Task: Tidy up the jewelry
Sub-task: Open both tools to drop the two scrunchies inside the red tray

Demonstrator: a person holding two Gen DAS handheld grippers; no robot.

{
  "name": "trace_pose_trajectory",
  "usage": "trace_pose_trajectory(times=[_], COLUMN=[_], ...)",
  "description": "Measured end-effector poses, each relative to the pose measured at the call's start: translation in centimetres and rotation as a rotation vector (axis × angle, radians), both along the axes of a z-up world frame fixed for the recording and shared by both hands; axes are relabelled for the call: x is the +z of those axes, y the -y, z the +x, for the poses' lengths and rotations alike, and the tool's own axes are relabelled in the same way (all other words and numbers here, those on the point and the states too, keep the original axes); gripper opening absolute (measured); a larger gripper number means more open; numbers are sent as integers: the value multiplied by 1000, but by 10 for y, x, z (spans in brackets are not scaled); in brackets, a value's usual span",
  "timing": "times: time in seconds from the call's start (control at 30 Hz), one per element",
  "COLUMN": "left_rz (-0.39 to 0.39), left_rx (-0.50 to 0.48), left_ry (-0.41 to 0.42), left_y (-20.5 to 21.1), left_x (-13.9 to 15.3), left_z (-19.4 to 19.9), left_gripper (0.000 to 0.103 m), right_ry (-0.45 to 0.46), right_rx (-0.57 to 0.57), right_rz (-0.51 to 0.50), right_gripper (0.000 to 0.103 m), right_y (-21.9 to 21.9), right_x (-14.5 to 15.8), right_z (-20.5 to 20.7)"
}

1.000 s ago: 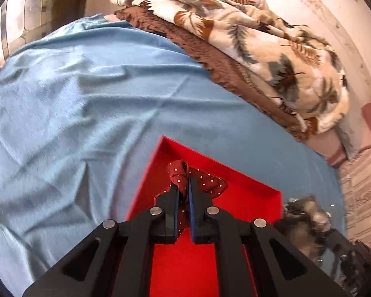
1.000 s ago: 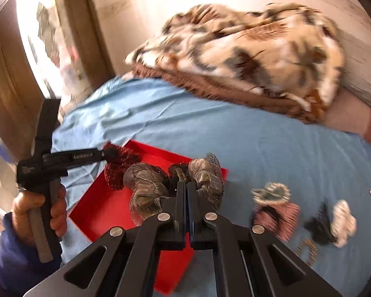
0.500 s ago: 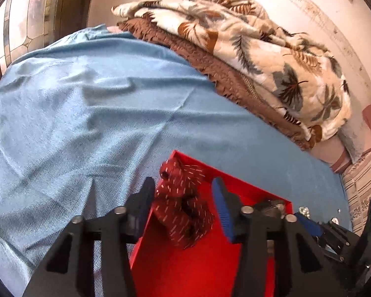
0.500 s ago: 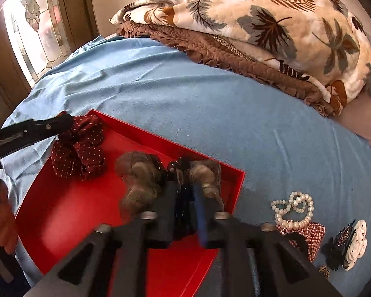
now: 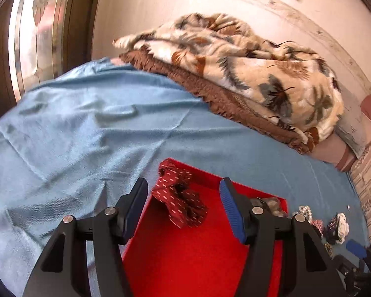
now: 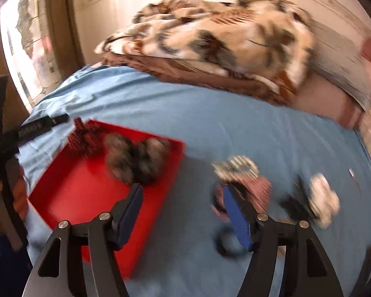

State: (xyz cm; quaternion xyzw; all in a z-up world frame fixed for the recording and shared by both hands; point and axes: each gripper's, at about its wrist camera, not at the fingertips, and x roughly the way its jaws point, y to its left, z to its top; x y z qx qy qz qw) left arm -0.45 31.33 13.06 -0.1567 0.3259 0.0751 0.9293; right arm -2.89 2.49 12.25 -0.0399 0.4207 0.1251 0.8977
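Note:
A red tray (image 5: 185, 255) (image 6: 79, 198) lies on the blue bedsheet. A dark red dotted bow (image 5: 179, 198) (image 6: 86, 138) lies in its far corner. A grey-brown bow (image 6: 136, 158) (image 5: 267, 204) lies in the tray beside it. My left gripper (image 5: 184, 205) is open and empty, just short of the red bow. My right gripper (image 6: 181, 210) is open and empty, over the tray's right edge. Right of the tray lie a pearl piece (image 6: 237, 165), a pink checked bow (image 6: 257, 190) and a black-and-white clip (image 6: 316, 203).
A folded leaf-print blanket (image 5: 247, 74) over a brown one lies at the back against the wall. A dark ring (image 6: 228, 243) lies on the sheet near my right finger. The person's hand (image 6: 2, 198) holds the left gripper at the tray's left.
Both grippers opened and let go of their bows into the tray. Both then pulled back, and the right one swung to the right, toward the loose pieces.

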Motion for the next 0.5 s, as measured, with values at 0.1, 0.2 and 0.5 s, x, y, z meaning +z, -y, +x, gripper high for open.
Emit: trace_pose_trajectory(times=[0.1, 0.2, 0.5], left_rz=[36, 49, 50], left_rx=[-14, -66, -284], left_ry=[8, -5, -129], left_y=[21, 44, 133], left_x=[3, 9, 22], left_z=[-24, -43, -49], left_gripper=[60, 60, 60], right_ry=[-36, -54, -80], right_rx=[-72, -163, -329], right_rz=[-21, -48, 89], right_gripper=[72, 72, 72], right_y=[44, 92, 178], right_x=[-13, -24, -43], right_z=[-25, -47, -79])
